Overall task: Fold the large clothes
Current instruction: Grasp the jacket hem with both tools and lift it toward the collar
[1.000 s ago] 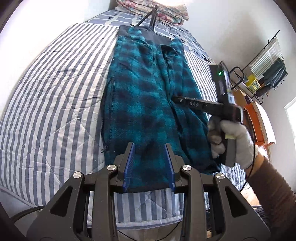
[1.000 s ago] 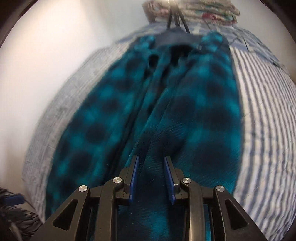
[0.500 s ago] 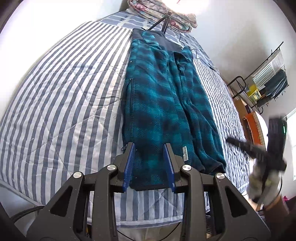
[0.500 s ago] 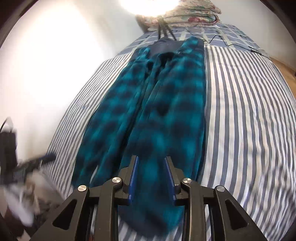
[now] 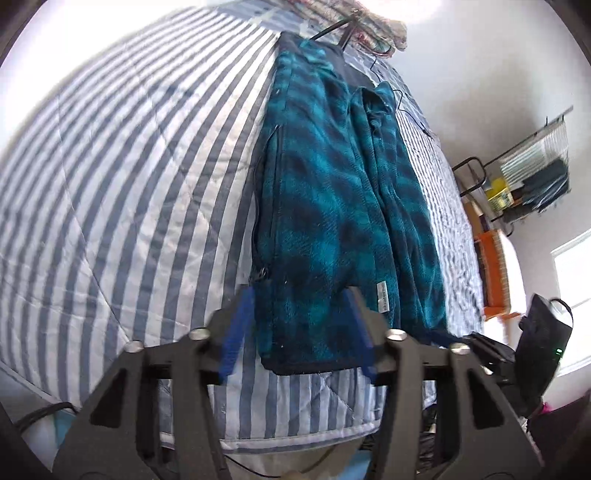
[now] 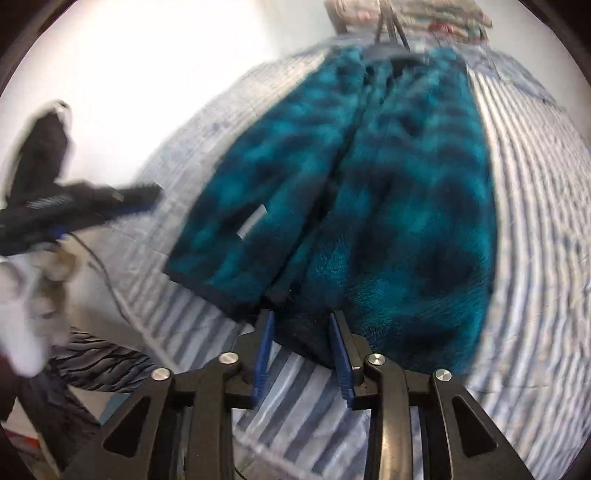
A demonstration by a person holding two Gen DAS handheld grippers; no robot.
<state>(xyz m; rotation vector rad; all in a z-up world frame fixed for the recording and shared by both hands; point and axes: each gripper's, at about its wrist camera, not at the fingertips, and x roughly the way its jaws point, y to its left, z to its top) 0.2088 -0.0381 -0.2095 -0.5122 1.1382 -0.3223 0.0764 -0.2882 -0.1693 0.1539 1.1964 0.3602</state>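
A teal and black plaid fleece jacket [image 5: 332, 192] lies flat on the striped bed, folded lengthwise into a long strip, collar at the far end. It also shows in the right wrist view [image 6: 369, 184]. My left gripper [image 5: 299, 310] is open and empty, just above the jacket's near hem. My right gripper [image 6: 301, 332] is open and empty at the hem's near edge. The left gripper also shows blurred at the left of the right wrist view [image 6: 147, 194]. The right gripper's body shows at the lower right of the left wrist view [image 5: 539, 343].
The blue and white striped quilt [image 5: 129, 177] covers the bed. Folded floral bedding [image 5: 373, 18] and a dark tripod leg sit at the far end. A rack with hanging items [image 5: 532, 184] and an orange object [image 5: 495, 273] stand to the right.
My right gripper has pulled back from over the jacket to its near hem. My left gripper has opened wider and tilted to the left. The jacket has not moved.
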